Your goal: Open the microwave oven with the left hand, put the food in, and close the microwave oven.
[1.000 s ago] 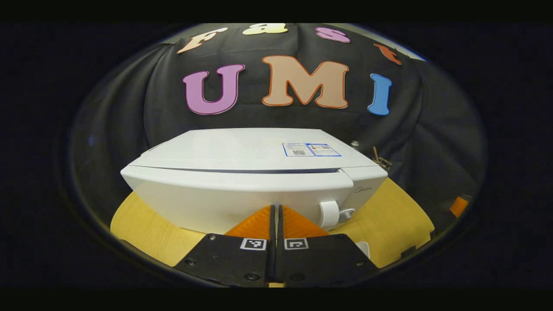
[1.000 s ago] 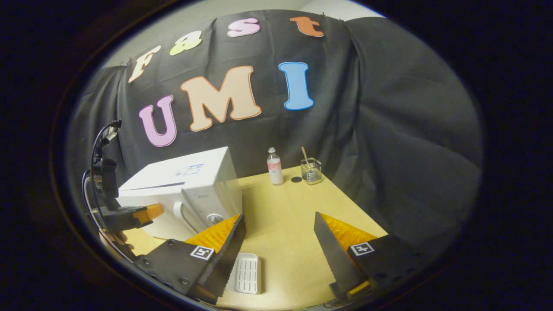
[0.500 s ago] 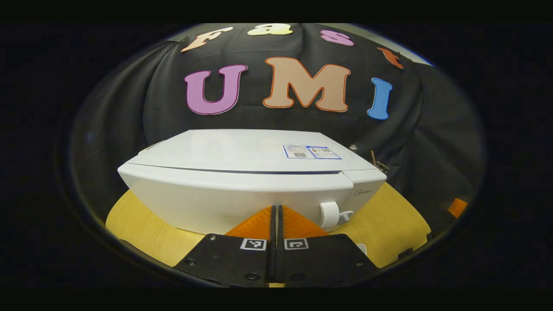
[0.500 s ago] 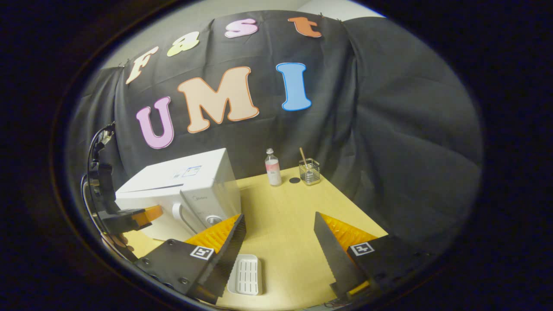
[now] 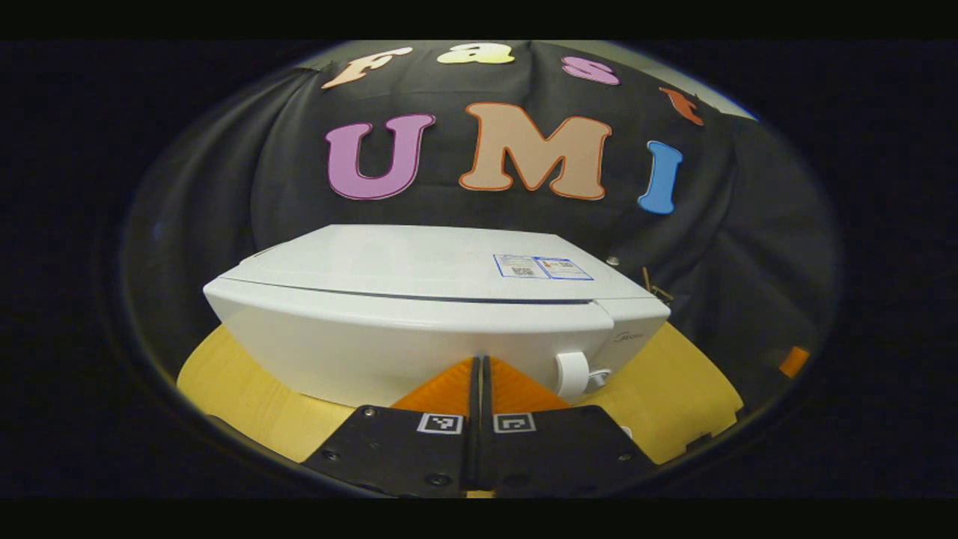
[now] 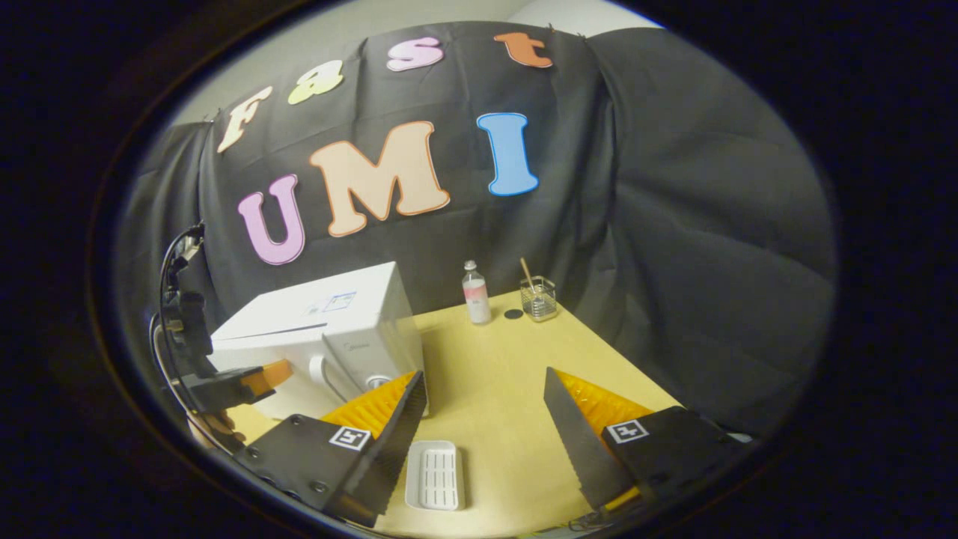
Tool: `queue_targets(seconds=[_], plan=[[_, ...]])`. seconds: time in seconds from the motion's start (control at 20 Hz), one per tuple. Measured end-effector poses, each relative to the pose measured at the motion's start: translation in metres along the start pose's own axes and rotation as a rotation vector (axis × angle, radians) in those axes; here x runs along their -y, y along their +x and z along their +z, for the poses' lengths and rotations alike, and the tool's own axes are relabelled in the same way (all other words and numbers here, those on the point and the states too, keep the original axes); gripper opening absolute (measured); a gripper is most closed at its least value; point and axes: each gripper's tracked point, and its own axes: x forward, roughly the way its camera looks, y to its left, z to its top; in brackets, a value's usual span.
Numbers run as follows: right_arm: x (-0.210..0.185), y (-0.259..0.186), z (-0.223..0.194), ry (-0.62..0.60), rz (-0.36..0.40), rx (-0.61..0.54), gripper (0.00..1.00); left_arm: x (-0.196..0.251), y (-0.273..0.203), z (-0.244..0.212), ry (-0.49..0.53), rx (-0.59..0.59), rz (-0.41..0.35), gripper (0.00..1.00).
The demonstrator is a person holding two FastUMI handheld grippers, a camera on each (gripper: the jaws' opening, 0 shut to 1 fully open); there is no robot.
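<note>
A white microwave oven (image 5: 419,307) stands on the yellow table (image 5: 673,389), door closed, with its white handle (image 5: 572,373) at the right of the front. My left gripper (image 5: 477,370) is shut, empty, just in front of the door and left of the handle. In the right gripper view the microwave oven (image 6: 329,337) sits at the left, and the left gripper (image 6: 251,378) hovers before it. My right gripper (image 6: 483,389) is open over the table. A white ribbed tray (image 6: 435,474) lies below, between its fingers; what it holds I cannot tell.
At the table's far edge stand a small bottle (image 6: 474,293) with a pink label, a dark round cap (image 6: 513,314) and a clear glass cup (image 6: 539,298) with a stick in it. The black cloth wall closes the back and right.
The left gripper has shifted slightly, the microwave sitting a little lower and left in its view. The right gripper has moved a bit, so the tray shows more fully between its fingers.
</note>
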Motion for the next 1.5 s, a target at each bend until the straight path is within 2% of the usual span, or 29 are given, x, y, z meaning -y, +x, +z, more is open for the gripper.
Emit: queue_targets(seconds=[0.1, 0.15, 0.3, 0.6, 0.75, 0.8, 0.85, 0.9, 1.1, 1.15, 1.2, 1.3, 1.35, 1.4, 1.45, 1.5], plan=[[-0.001, -0.004, -0.001, 0.003, 0.001, 0.001, 0.89, -0.001, 0.006, 0.006, -0.006, 0.034, 0.001, 0.0], [-0.001, -0.006, -0.002, 0.005, -0.002, 0.0, 0.89, -0.004, 0.005, 0.0, -0.027, -0.009, 0.012, 0.01], [0.003, -0.015, 0.0, 0.011, -0.011, 0.012, 0.89, -0.002, 0.011, -0.009, -0.074, -0.019, 0.008, 0.0], [0.014, -0.018, -0.002, 0.012, -0.019, -0.005, 0.89, -0.013, 0.003, -0.012, -0.048, -0.029, 0.02, 0.0], [0.01, -0.014, -0.002, -0.016, 0.002, -0.016, 0.89, -0.017, -0.018, -0.012, -0.035, -0.026, 0.015, 0.0], [0.007, -0.013, 0.0, -0.025, 0.013, -0.012, 0.98, -0.02, -0.028, -0.011, -0.029, -0.02, 0.017, 0.01], [0.003, -0.013, 0.002, -0.033, 0.028, -0.009, 0.98, -0.023, -0.037, -0.011, -0.027, -0.014, 0.018, 0.01], [-0.003, -0.013, 0.004, -0.041, 0.046, -0.006, 0.89, -0.024, -0.047, -0.012, -0.028, -0.014, 0.013, 0.01], [-0.018, -0.01, 0.006, -0.071, 0.09, -0.006, 0.89, -0.046, -0.087, -0.014, -0.018, -0.011, 0.058, 0.05], [-0.022, -0.011, 0.008, -0.07, 0.104, -0.006, 0.89, -0.05, -0.095, -0.011, -0.012, -0.003, 0.066, 0.0], [-0.028, -0.011, 0.01, -0.071, 0.122, -0.007, 0.89, -0.051, -0.105, -0.008, -0.004, 0.005, 0.077, 0.01], [-0.039, -0.011, 0.015, -0.085, 0.158, -0.004, 0.89, -0.058, -0.115, 0.009, 0.013, 0.044, 0.099, 0.25], [-0.043, -0.012, 0.021, -0.095, 0.175, 0.004, 0.89, -0.059, -0.12, 0.021, 0.01, 0.071, 0.105, 0.21], [-0.048, -0.012, 0.028, -0.11, 0.185, 0.017, 0.98, -0.06, -0.124, 0.029, 0.001, 0.094, 0.112, 0.29], [-0.05, -0.012, 0.037, -0.129, 0.191, 0.035, 0.98, -0.061, -0.129, 0.039, -0.007, 0.121, 0.126, 0.33], [-0.053, -0.012, 0.044, -0.145, 0.198, 0.049, 0.89, -0.061, -0.133, 0.048, -0.014, 0.151, 0.136, 0.41]])
